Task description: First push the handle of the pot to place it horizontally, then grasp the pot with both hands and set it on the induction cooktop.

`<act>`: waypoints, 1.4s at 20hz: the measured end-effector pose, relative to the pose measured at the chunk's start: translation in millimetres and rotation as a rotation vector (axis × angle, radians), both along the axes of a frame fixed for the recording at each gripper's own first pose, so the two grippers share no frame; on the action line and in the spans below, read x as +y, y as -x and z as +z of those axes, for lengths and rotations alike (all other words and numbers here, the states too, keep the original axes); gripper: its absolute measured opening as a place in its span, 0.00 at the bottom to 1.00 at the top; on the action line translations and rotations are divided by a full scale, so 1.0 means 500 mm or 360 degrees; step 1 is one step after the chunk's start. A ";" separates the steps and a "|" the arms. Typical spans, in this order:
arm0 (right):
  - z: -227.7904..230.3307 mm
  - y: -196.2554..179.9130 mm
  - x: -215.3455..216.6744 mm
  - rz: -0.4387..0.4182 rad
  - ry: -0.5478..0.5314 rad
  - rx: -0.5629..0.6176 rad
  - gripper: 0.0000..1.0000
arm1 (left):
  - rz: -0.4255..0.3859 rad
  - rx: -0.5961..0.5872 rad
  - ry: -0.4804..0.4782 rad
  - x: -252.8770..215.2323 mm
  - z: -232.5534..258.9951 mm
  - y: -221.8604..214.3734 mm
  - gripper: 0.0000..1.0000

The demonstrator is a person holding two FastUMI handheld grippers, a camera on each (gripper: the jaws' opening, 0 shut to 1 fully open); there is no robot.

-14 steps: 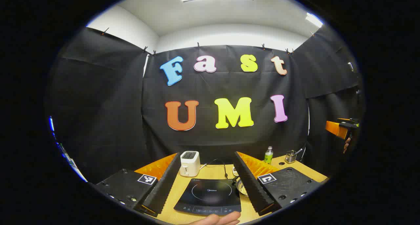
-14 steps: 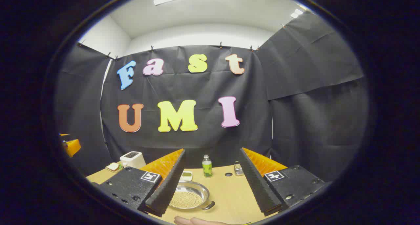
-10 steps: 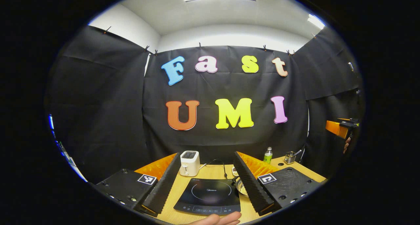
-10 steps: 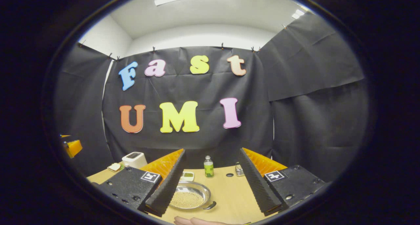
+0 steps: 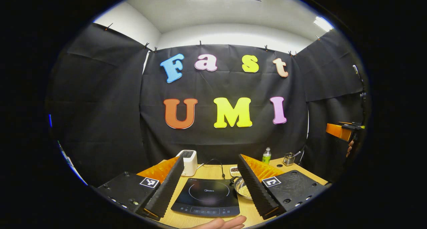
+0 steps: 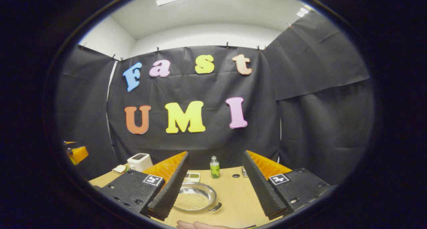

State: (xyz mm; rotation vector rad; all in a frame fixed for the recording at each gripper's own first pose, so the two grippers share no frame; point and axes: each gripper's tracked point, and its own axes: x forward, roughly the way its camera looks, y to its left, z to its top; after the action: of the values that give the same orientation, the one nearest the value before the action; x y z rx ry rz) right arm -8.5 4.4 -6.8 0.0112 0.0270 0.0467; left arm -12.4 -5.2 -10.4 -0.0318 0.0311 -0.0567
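- Pot (image 6: 194, 199): shallow metal, full of small beads, on table (image 6: 233, 202) beside cooktop (image 5: 206, 197); likely heavy, slippery, spillable.
- Handle (image 6: 215, 207): short, near side; grip rim both sides.
- Left gripper (image 5: 206, 189), right gripper (image 6: 213, 189): fingers apart, empty.

A black cooktop (image 5: 206, 197), a silver pot (image 6: 195, 197) filled with tan grains, a white toaster (image 5: 188, 160), a green-labelled bottle (image 6: 215, 169) and a light wooden table (image 6: 233, 197) are observed.
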 end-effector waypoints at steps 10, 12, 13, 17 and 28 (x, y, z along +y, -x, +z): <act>-0.105 -0.040 0.029 0.0061 0.0069 0.0131 0.96 | -0.0023 -0.0024 0.0013 0.008 -0.016 0.021 0.96; -0.136 -0.049 0.048 0.0105 0.0054 0.0188 0.89 | -0.0002 -0.0038 0.0010 0.017 -0.019 0.024 0.96; -0.157 -0.054 0.054 0.0119 0.0053 0.0224 0.84 | 0.0018 -0.0042 0.0002 0.023 -0.022 0.023 0.96; -0.244 -0.075 0.085 0.0221 0.0095 0.0389 0.43 | 0.0007 -0.0031 0.0015 0.016 -0.039 0.030 0.96; -0.488 -0.102 0.082 0.0229 0.0178 0.0899 0.04 | -0.0039 -0.0014 -0.0023 -0.005 -0.063 0.034 0.96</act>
State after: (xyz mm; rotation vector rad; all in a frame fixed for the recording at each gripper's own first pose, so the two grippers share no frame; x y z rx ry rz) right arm 42.7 45.5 -250.6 -0.0901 0.5957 0.1849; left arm -29.4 -7.7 -41.7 -0.0164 0.0229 -0.0808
